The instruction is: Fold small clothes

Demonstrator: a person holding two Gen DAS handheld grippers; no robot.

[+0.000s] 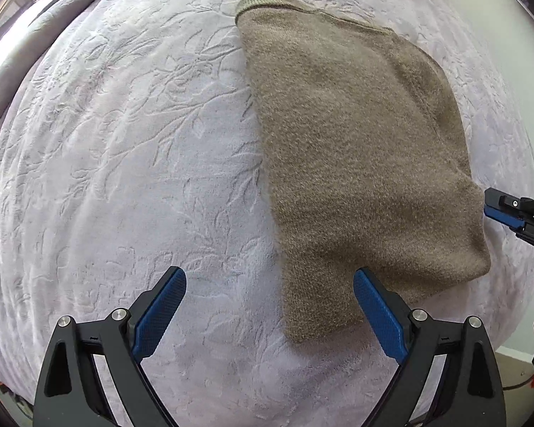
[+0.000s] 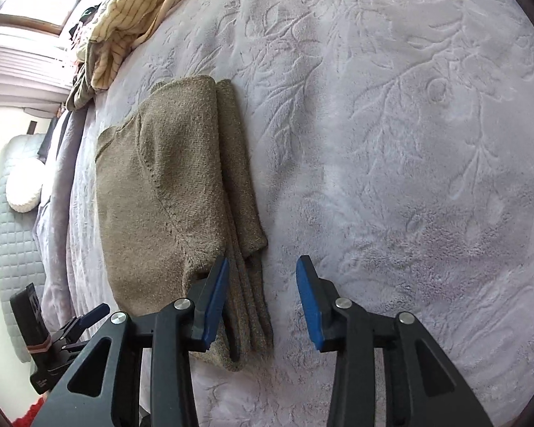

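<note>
Left wrist view looks straight down on a bed (image 1: 124,142) under a pale lilac blanket embossed with leaves. On it lies a brown knit sweater (image 1: 356,142), folded into a long strip that runs from the far edge of the bed back to the left tongs (image 1: 270,315); its near end lies between their tips, nearer the right-hand one. Those tongs stand wide apart, above the cloth, holding nothing. At the right edge of this view, the right tongs (image 1: 505,213) reach the sweater's side.

In the right wrist view the right tongs (image 2: 262,302) stand partly apart, with no cloth between the pads; the sweater's layered edge lies just beside and beneath the left-hand pad. Beyond the sweater, striped cream cloth (image 2: 131,14) is bunched.
</note>
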